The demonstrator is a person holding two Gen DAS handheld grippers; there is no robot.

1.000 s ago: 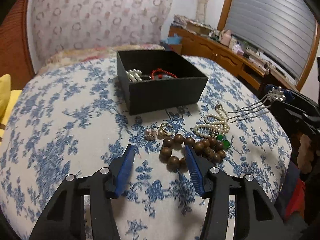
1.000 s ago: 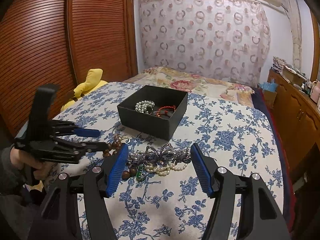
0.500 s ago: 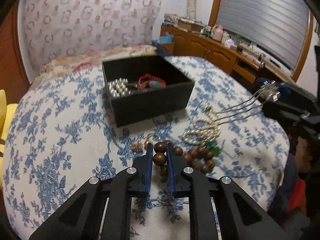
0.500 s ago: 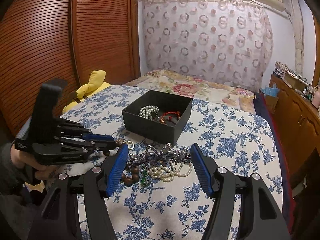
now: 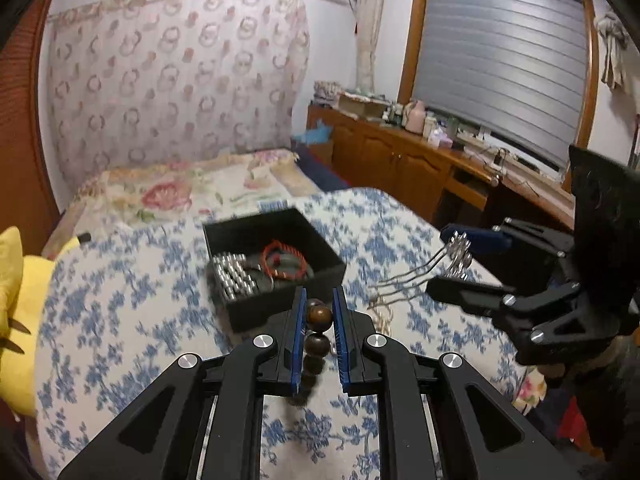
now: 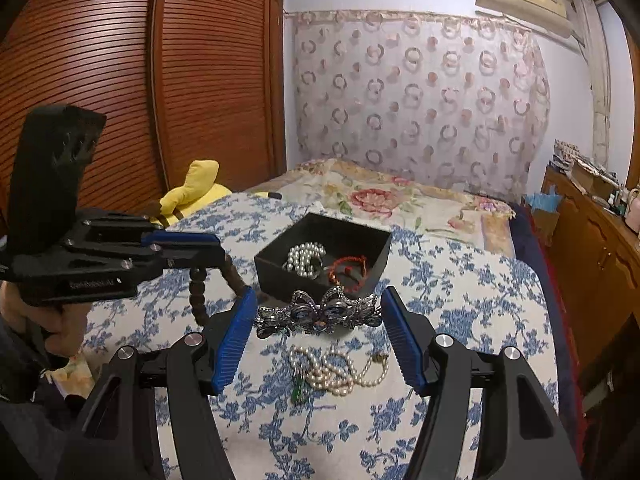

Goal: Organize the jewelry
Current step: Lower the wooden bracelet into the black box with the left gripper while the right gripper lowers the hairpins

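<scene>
- At far left of the right wrist view, against the wardrobe doors [image 6: 120, 80]: left gripper [image 6: 200, 248], in a hand [image 6: 60, 328], clenched on the wooden bead bracelet [image 6: 198, 292]; jaws just now closing, one bead pinched between the blue pads.
- Bracelet [image 5: 319, 314] hanging from the left gripper [image 5: 318, 300] as a loop, long axis near upright, lower beads dangling clear of the blue-flowered bedspread [image 6: 460, 320].
- Behind that gripper, at the bed's left edge: yellow plush toy [image 6: 196, 188].
- Centre, on the bedspread: open black box [image 6: 280, 276], no lid on it. Inside, toward its left, a coil of pale pearl beads [image 6: 304, 258]; just right of it, a red cord bracelet [image 6: 348, 268]. Bare floor showing in the far right part of the box.
- Same box [image 5: 260, 308] just beyond the left fingertips in the left wrist view, with open bedspread to its left.
- Nearer than the box: right gripper [image 6: 318, 292] grasping the jewelled hair comb [image 6: 316, 316], pads on its two ends, long axis level from pad to pad; prongs [image 5: 404, 280] aimed toward the box.
- Under the comb, loose on the cloth: pearl necklace [image 6: 336, 372] with a green piece [image 6: 298, 390] at its left.
- Right of the necklace: clear bedspread out to the bed's right edge, then a narrow gap and the wooden dresser [image 6: 600, 240].
</scene>
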